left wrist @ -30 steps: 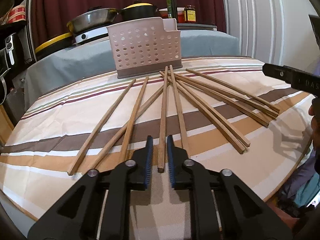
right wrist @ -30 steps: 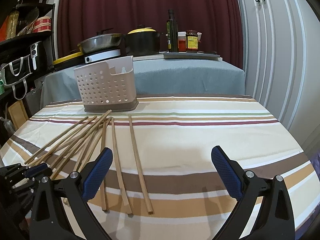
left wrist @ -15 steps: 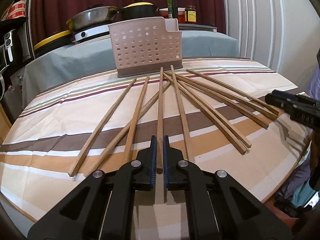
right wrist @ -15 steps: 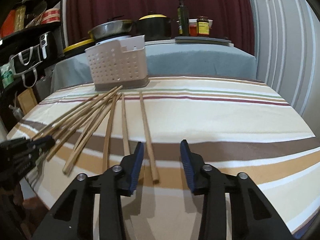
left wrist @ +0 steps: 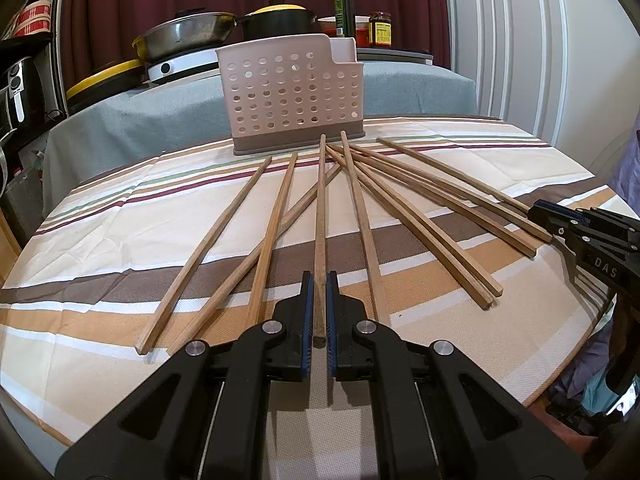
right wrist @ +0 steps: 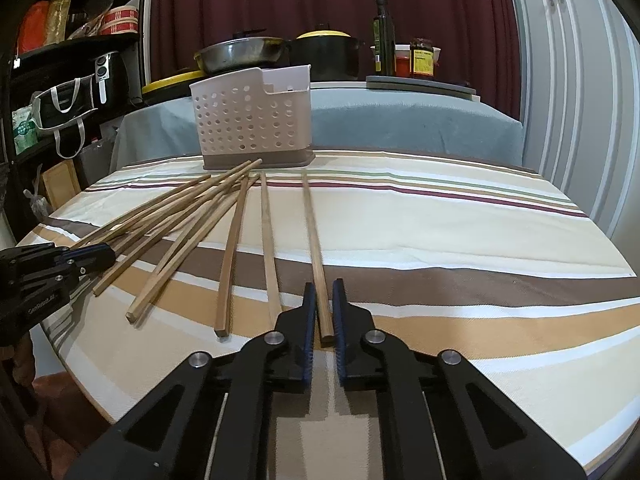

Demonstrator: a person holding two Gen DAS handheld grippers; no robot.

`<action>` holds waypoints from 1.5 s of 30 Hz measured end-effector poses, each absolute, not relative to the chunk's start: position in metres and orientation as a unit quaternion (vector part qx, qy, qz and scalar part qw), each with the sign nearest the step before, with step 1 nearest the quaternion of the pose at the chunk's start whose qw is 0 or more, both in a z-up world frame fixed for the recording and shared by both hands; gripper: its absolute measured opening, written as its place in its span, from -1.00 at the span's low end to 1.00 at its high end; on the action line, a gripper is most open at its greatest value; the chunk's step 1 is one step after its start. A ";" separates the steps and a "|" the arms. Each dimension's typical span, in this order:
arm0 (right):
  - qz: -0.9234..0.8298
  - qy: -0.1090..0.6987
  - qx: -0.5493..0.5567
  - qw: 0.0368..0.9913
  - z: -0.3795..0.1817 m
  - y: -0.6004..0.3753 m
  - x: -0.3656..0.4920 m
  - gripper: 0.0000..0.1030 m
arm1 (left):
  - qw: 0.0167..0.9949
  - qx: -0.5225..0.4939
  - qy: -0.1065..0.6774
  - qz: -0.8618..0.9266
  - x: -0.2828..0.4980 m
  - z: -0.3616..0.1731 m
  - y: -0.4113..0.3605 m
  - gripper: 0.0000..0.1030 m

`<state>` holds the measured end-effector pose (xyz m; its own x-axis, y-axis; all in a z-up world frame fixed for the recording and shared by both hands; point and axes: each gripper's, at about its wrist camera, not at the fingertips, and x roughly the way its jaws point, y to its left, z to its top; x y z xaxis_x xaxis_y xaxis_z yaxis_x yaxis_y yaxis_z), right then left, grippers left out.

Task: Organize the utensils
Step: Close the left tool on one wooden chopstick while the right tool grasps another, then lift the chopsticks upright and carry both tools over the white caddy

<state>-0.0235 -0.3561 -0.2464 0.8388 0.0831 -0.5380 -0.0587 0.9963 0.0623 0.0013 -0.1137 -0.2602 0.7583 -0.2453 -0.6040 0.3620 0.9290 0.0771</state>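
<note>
Left gripper pinching the near end of one chopstick. Right gripper closed around another chopstick, seemingly gripped. Beyond, more chopsticks fanned across striped tablecloth. Farthest, perforated utensil holder, upright.

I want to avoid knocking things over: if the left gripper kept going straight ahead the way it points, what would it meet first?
Probably the perforated utensil caddy: the left gripper points along its clamped chopstick, whose far tip ends near the caddy's base.
</note>
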 end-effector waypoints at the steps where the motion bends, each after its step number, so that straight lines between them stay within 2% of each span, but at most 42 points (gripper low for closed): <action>1: 0.038 0.281 0.021 0.959 -0.246 -0.356 -0.023 -0.87 | 0.933 0.095 0.307 -0.163 0.001 -0.260 -0.114 -0.87; 20: 0.022 0.231 0.006 0.973 -0.203 -0.348 -0.035 -0.87 | 0.946 0.086 0.265 -0.167 -0.009 -0.234 -0.103 -0.87; 37: -0.003 0.157 0.011 0.988 -0.135 -0.345 -0.046 -0.87 | 0.969 0.046 0.188 -0.154 -0.005 -0.153 -0.080 -0.87; 45: -0.009 0.149 0.013 0.989 -0.113 -0.349 -0.028 -0.87 | 0.968 0.040 0.188 -0.159 0.020 -0.119 -0.080 -0.87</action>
<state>-0.0285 -0.3486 -0.1133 0.9557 -0.0132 -0.2941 0.0207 0.9995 0.0225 0.0200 -0.0801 -0.1189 0.8789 -0.2922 -0.3770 0.3221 0.9466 0.0171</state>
